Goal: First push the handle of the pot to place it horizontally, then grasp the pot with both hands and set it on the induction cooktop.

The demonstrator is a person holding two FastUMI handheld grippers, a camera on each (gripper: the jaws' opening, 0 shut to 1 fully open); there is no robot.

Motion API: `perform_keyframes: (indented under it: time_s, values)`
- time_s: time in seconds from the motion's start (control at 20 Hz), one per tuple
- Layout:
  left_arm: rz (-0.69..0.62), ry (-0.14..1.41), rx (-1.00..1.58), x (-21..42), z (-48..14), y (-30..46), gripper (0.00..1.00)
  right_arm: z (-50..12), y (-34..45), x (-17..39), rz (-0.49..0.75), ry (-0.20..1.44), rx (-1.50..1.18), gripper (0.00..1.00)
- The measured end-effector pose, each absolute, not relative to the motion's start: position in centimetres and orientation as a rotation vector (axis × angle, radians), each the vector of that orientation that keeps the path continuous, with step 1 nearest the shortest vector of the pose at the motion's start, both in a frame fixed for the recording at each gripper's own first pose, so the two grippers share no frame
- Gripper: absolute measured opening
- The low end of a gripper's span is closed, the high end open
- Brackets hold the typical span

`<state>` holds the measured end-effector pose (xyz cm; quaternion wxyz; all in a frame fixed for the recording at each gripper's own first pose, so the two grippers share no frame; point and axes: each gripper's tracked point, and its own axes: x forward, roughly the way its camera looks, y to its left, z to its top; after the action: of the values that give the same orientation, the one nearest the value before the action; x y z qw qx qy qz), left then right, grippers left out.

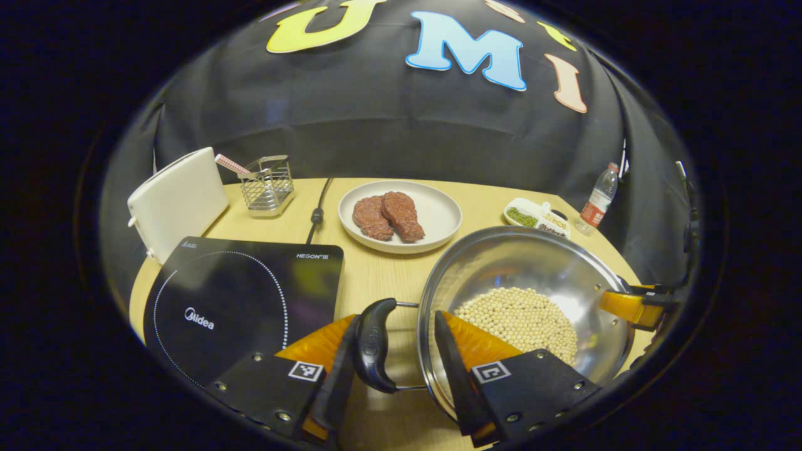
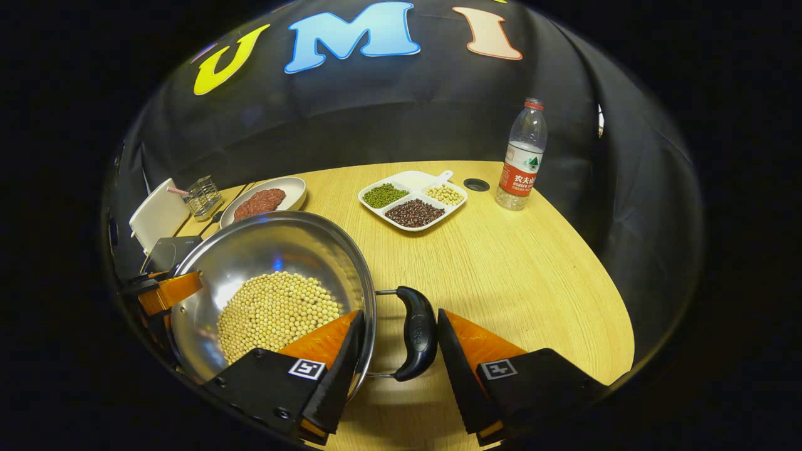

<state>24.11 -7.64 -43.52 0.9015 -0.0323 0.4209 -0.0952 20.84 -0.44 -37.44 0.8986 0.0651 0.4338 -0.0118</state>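
Straddling both loop handles now: my left gripper [image 1: 401, 351] spread around the left handle [image 1: 374, 345], my right gripper [image 2: 398, 351] spread around the right handle [image 2: 416, 333], neither clenched. Steel pot [image 1: 526, 275] sits lower right on the desk [image 1: 376, 275], beside the glossy black induction cooktop [image 1: 244, 300]. Uneven lifting risks tipping out the round soybeans [image 1: 520, 319]; smooth curved handles may slip.
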Motion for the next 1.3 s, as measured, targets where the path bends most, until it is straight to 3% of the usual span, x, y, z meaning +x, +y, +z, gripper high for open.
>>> perform_keyframes:
  time_s: [0.05, 0.15, 0.2, 0.25, 0.35, 0.4, 0.65, 1.0, 1.3]
  values:
    - [-0.196, 0.864, -0.073, 24.4, -43.7, -7.7, 0.63, -37.5, -0.5, 21.0, -0.026, 0.895, 0.137, 0.65]
    - [-0.193, 0.866, -0.073, 24.1, -43.5, -7.6, 0.66, -37.4, -0.5, 21.0, -0.025, 0.895, 0.141, 0.64]
    - [-0.195, 0.866, -0.070, 24.0, -43.5, -7.7, 0.61, -37.2, -0.5, 20.9, -0.027, 0.893, 0.141, 0.60]
    - [-0.199, 0.869, -0.063, 24.1, -43.4, -7.6, 0.67, -37.5, -0.4, 21.1, -0.025, 0.890, 0.138, 0.58]
    - [-0.202, 0.851, -0.059, 24.5, -43.1, -7.7, 0.61, -37.3, -0.4, 21.2, -0.027, 0.885, 0.124, 0.51]
    - [-0.197, 0.833, -0.069, 24.6, -42.6, -7.7, 0.55, -37.1, -0.4, 21.0, -0.028, 0.884, 0.117, 0.51]
    - [-0.196, 0.848, -0.093, 23.7, -42.3, -8.0, 0.56, -36.0, -0.8, 20.5, -0.035, 0.884, 0.107, 0.54]
    - [-0.193, 0.805, -0.084, 23.7, -38.7, -6.3, 0.59, -32.7, 0.4, 20.1, -0.035, 0.853, 0.115, 0.51]
    - [-0.159, 0.782, -0.089, 23.5, -36.3, -2.4, 0.56, -30.7, 4.0, 20.1, -0.009, 0.822, 0.127, 0.54]
